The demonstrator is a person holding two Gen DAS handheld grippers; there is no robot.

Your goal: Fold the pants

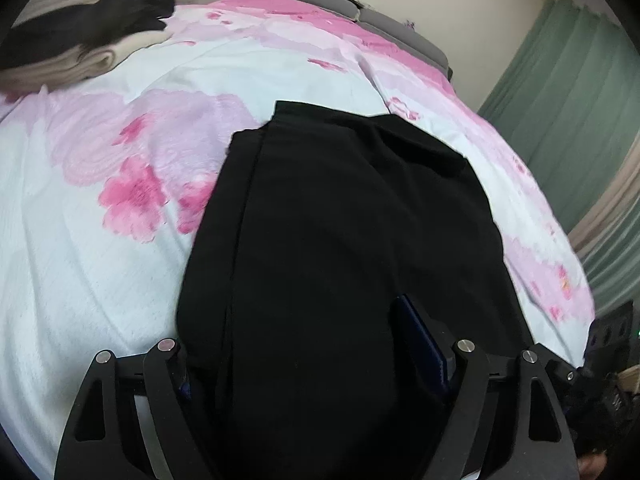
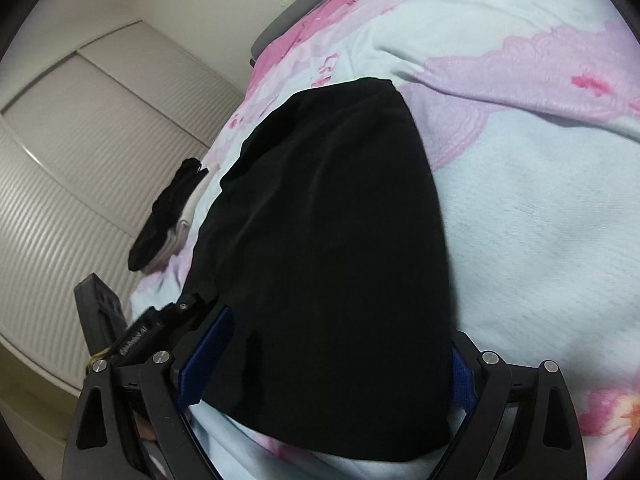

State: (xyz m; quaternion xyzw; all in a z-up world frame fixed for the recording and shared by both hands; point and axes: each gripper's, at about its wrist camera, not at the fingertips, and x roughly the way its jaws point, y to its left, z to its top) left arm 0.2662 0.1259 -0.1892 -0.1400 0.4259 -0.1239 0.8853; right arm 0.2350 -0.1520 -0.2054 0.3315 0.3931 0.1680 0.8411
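Observation:
The black pants lie on the pink and white floral bedspread, stretching away from me in both views. My left gripper stands wide open over their near end, and the cloth covers the gap between its blue-padded fingers. My right gripper is also wide open, with the pants' near edge lying between its blue pads. Neither gripper visibly pinches the cloth. The other gripper's body shows at the edge of each view.
A stack of folded clothes, black on beige, sits at the bed's far left corner and shows in the right wrist view. Grey headboard cushions line the far edge. Green curtains hang right; louvered closet doors stand left.

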